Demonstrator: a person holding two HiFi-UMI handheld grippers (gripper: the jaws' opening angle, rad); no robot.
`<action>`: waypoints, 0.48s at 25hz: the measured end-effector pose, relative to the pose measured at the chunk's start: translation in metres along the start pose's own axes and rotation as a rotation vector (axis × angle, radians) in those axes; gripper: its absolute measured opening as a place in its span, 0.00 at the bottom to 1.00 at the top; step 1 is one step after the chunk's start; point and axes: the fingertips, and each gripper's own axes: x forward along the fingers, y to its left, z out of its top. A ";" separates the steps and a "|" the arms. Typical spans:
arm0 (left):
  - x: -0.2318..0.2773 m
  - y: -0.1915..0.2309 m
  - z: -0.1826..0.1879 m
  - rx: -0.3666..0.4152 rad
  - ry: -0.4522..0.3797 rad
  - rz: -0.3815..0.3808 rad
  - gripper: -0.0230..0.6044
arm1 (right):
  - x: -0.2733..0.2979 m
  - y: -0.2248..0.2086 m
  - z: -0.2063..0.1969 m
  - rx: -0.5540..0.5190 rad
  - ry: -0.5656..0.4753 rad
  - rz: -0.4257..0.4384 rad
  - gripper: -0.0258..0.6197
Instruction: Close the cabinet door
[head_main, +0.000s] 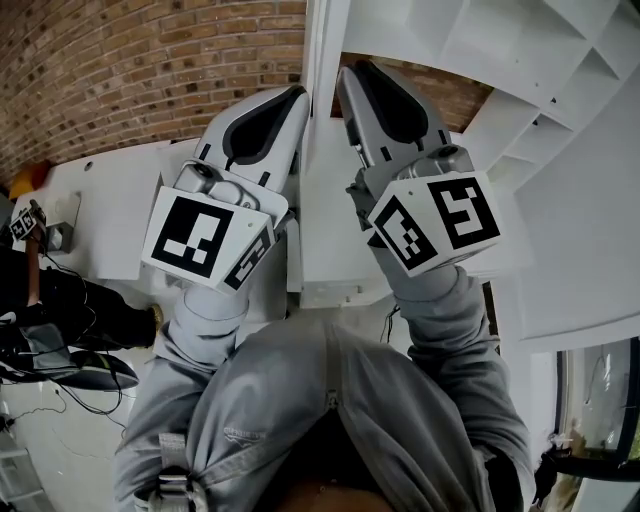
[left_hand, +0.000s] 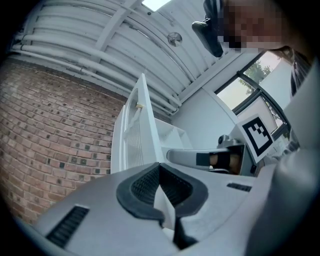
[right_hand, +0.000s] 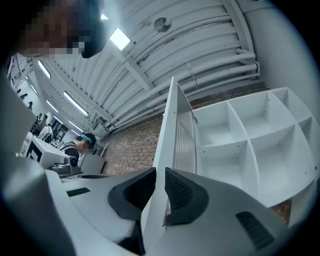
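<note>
While the white cabinet door (head_main: 325, 30) stood open, edge-on between my grippers, the left gripper (head_main: 299, 93) was clenched empty and the right gripper (head_main: 346, 72) slightly parted around its edge; a stiff, light panel (I judged), best pushed near its free edge.

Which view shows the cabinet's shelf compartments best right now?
Right gripper view: the shelf compartments face the camera, dividers clear. Head view catches them obliquely at the upper right; left gripper view shows only a sliver beyond the cabinet door.
</note>
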 end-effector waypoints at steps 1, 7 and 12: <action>0.001 0.001 0.001 0.005 -0.001 0.002 0.04 | 0.002 0.000 0.000 -0.004 0.004 0.003 0.13; 0.003 0.005 0.002 0.017 -0.006 0.010 0.04 | 0.012 0.003 0.000 -0.012 0.020 0.026 0.24; 0.005 0.011 -0.003 0.013 0.000 0.015 0.04 | 0.023 0.005 -0.007 0.000 0.042 0.032 0.26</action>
